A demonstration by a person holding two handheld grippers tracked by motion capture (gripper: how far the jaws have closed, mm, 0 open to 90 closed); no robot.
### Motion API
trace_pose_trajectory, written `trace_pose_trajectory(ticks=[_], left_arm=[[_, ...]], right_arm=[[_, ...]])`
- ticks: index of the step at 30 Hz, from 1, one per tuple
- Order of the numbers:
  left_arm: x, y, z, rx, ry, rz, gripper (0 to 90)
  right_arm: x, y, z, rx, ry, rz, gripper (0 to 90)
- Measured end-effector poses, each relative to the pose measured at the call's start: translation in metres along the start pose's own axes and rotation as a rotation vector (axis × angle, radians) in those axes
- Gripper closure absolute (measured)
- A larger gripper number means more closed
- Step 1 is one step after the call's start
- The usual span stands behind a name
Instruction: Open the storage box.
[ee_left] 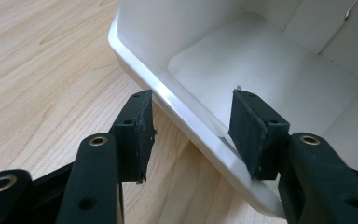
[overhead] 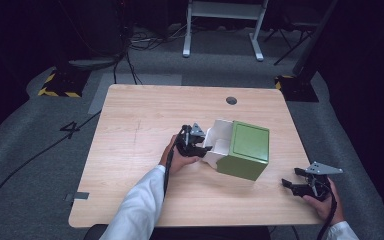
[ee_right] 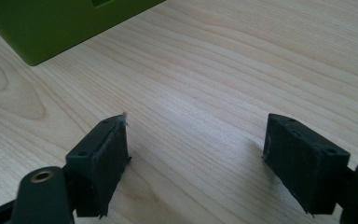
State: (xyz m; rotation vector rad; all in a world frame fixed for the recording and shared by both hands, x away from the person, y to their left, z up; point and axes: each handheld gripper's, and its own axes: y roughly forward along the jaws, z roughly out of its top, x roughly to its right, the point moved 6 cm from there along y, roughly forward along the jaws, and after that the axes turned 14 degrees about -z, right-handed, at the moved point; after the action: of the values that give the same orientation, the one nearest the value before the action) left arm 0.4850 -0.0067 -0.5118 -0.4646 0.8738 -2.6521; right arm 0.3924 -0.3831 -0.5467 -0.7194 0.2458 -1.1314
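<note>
A green box [overhead: 247,150] lies on the wooden table [overhead: 140,115], with its white inner drawer [overhead: 221,134] slid part way out to the left. My left gripper [overhead: 204,148] is at the drawer's open end. In the left gripper view its jaws straddle the drawer's white wall [ee_left: 182,109], one pad outside and one inside, and the left gripper [ee_left: 191,100] is shut on that wall. The drawer [ee_left: 270,70] looks empty. My right gripper [overhead: 292,179] rests low at the table's front right, apart from the box. The right gripper [ee_right: 200,123] is open with only bare wood between its jaws, and the green box's corner [ee_right: 51,23] lies ahead.
A round cable hole [overhead: 231,100] sits near the table's far edge. The table's right and front edges run close to my right hand. Beyond the table are grey floor, cables [overhead: 130,55] and a white desk frame [overhead: 225,20].
</note>
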Motion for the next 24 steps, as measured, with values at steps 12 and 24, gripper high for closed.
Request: trace_pose_trajectory(ticks=[12, 24], left_arm=[[-0.014, -0.013, -0.009, 0.007, -0.015, 0.018, 50.3], [-0.022, -0.022, -0.014, -0.001, -0.031, 0.025, 49.2]], right_arm=[[0.000, 0.000, 0.000, 0.000, 0.000, 0.000, 22.0], [0.000, 0.000, 0.000, 0.000, 0.000, 0.000, 22.0]])
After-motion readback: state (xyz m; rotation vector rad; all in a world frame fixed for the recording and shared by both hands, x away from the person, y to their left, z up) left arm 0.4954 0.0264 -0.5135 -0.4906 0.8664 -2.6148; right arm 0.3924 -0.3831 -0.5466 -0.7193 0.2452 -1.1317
